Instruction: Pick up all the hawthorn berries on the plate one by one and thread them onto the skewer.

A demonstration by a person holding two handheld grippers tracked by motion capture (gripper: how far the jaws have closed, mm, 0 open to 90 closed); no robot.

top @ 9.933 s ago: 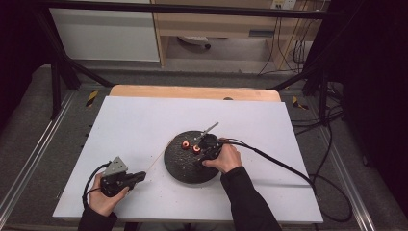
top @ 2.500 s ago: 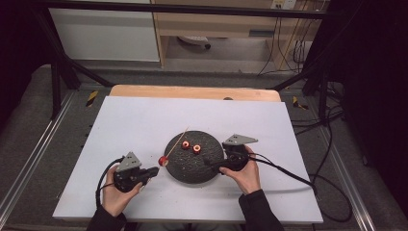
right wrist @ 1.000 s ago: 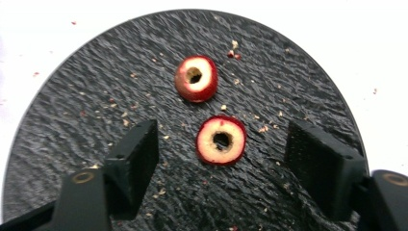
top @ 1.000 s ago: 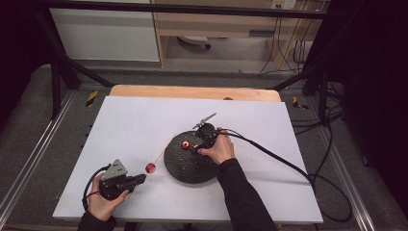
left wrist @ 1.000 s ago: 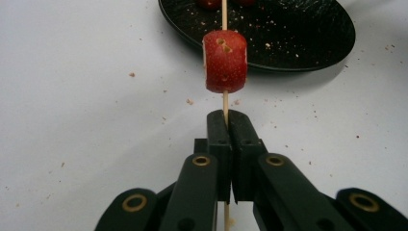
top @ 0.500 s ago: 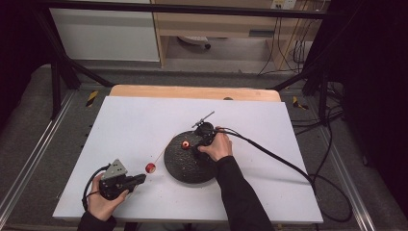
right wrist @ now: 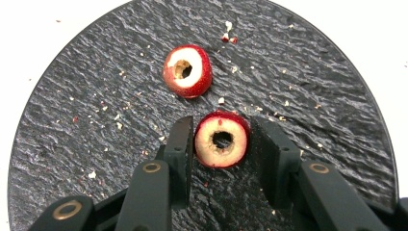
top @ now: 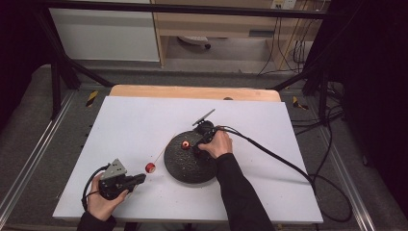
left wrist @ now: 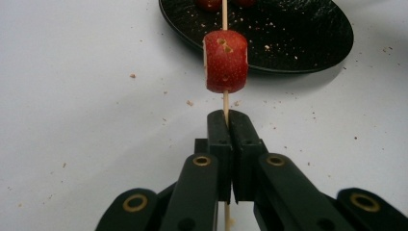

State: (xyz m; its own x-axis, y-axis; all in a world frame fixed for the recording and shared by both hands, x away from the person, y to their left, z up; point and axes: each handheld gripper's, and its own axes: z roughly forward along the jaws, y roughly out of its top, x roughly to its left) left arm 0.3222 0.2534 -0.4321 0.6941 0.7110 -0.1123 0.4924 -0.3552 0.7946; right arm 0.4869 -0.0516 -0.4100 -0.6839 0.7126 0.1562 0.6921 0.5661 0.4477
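Right gripper (right wrist: 221,144) has just been closing around a cored fruit ring (right wrist: 221,139), hole facing you. Left gripper (left wrist: 227,122) holds the skewer (left wrist: 224,103) pointing toward the plate (top: 183,166). Align hole with skewer.

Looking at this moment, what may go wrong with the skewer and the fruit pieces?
The right gripper pinches a cored fruit ring; its jaws have just been closing, so the ring might crack. The left gripper holds the thin skewer near one end, so it may bend or slip during threading.
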